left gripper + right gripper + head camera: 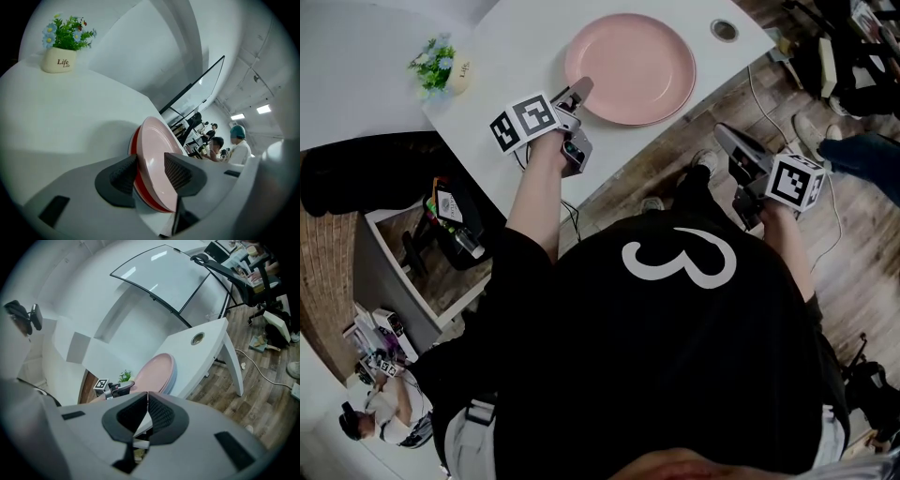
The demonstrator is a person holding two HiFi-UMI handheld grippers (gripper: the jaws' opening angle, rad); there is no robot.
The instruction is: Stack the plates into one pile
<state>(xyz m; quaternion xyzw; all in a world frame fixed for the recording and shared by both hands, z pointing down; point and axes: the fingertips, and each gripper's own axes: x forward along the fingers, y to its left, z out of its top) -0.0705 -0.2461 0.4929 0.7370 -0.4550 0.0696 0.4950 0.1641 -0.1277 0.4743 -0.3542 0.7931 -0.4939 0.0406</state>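
Observation:
A pink plate point(630, 67) lies on the white table point(516, 47). In the left gripper view the pink plate point(157, 154) sits on top of a red plate point(133, 146). My left gripper point(579, 89) is at the pile's near-left rim, and both plates' edges pass between its jaws point(150, 171). The pads stand a little apart from the plates, so it is open. My right gripper point(722, 133) hangs off the table over the wooden floor. Its jaws point(147, 399) meet at the tips with nothing between them. From there the pink plate point(157, 373) shows side-on.
A small flower pot point(441, 67) stands at the table's left point(58, 58). A round cable hole point(724, 30) is near the table's far right corner. Cables point(759, 103) run over the floor. Shelves with clutter point(441, 225) sit below the table's left edge.

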